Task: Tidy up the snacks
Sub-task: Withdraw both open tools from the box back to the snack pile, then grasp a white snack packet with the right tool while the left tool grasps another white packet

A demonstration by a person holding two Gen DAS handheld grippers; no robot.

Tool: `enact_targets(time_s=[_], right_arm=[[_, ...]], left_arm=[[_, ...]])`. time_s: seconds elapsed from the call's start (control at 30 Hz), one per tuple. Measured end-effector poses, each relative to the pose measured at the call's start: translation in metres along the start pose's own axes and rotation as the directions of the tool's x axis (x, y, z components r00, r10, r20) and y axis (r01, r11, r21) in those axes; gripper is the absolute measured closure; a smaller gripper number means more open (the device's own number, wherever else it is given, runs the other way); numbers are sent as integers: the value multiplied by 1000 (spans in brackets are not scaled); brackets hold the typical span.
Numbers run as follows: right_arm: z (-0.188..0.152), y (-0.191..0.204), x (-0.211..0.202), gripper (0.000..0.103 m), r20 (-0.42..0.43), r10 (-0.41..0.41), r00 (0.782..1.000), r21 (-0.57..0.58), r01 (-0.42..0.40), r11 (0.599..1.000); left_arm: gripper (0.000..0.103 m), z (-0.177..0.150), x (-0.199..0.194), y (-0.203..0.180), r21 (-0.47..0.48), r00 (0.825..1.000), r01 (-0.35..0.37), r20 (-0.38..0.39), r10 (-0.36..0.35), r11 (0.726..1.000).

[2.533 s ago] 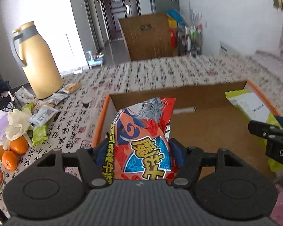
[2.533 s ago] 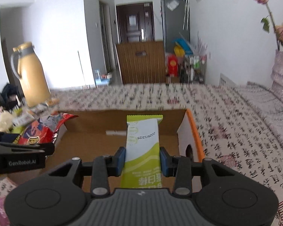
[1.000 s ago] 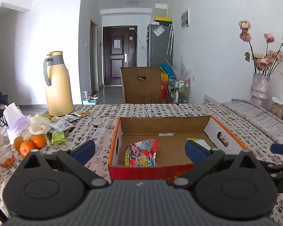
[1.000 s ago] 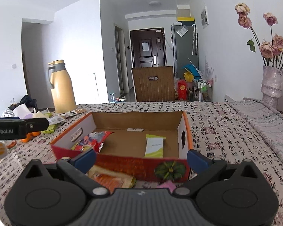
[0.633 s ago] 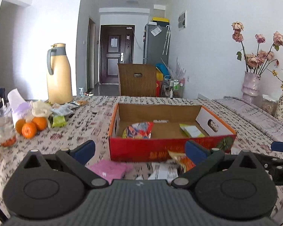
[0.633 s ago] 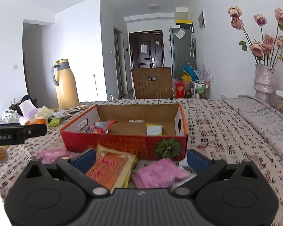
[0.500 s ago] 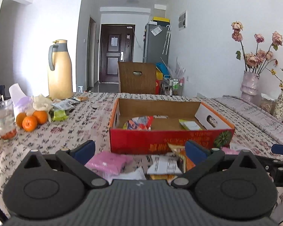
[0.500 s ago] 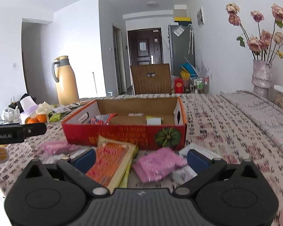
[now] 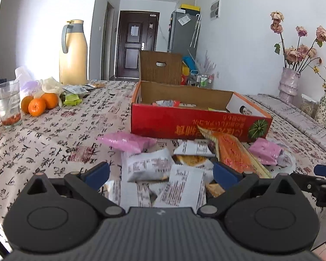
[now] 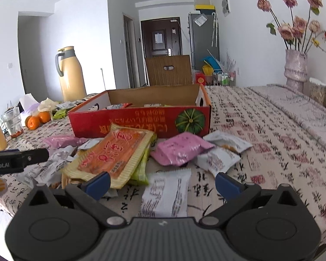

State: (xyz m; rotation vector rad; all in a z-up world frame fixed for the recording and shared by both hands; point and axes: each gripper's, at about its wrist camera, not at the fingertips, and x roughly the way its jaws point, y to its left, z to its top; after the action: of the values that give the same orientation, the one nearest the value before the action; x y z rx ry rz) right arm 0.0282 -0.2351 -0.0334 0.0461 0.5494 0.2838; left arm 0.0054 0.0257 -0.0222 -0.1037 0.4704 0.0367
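Observation:
A red cardboard box (image 9: 184,124) stands on the patterned tablecloth, with a few snack packets inside; it also shows in the right wrist view (image 10: 141,121). In front of it lies a pile of loose snacks: pink packets (image 9: 128,140) (image 10: 180,148), white packets (image 9: 147,166) (image 10: 165,193), and an orange-and-yellow packet (image 10: 117,152) (image 9: 232,152). My left gripper (image 9: 162,175) is open and empty above the white packets. My right gripper (image 10: 163,183) is open and empty above a white packet.
Oranges (image 9: 40,104), a glass (image 9: 6,104), a beige thermos jug (image 9: 72,52) and small packets (image 9: 72,96) sit at the left. A vase of dried roses (image 10: 295,67) stands at the far right. A wooden chair (image 10: 169,69) is behind the table.
Both grippers let go of their packets in the box, opened, and drew back toward the near table edge. The pile of loose snacks in front of the box is now below them.

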Motion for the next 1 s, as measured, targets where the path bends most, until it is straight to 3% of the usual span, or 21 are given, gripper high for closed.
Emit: enact_targets(time_s=[0.17, 0.33, 0.37, 0.47, 0.8, 1.0], right_arm=[[-4, 1, 5, 3, -19, -2, 1000, 0, 2, 1000], [-8, 3, 15, 14, -49, -17, 999, -14, 16, 1000], [-9, 4, 17, 18, -56, -18, 998, -16, 17, 1000], [-12, 5, 25, 41, -78, -22, 997, -27, 20, 999], [-17, 6, 31, 55, -94, -52, 994, -58, 47, 997], [-15, 0, 28, 57, -78, -51, 996, -30, 49, 998]], left_arm=[[0, -1, -2, 0, 3, 1000, 1, 0, -1, 1000], [0, 1, 0, -4, 9, 1000, 5, -7, -4, 1000], [0, 0, 0, -4, 10, 1000, 5, -8, -5, 1000], [0, 0, 1, -4, 8, 1000, 5, -12, -5, 1000], [0, 0, 3, -3, 5, 1000, 4, -20, -4, 1000], [0, 1, 1, -2, 1, 1000, -4, -12, 4, 1000]])
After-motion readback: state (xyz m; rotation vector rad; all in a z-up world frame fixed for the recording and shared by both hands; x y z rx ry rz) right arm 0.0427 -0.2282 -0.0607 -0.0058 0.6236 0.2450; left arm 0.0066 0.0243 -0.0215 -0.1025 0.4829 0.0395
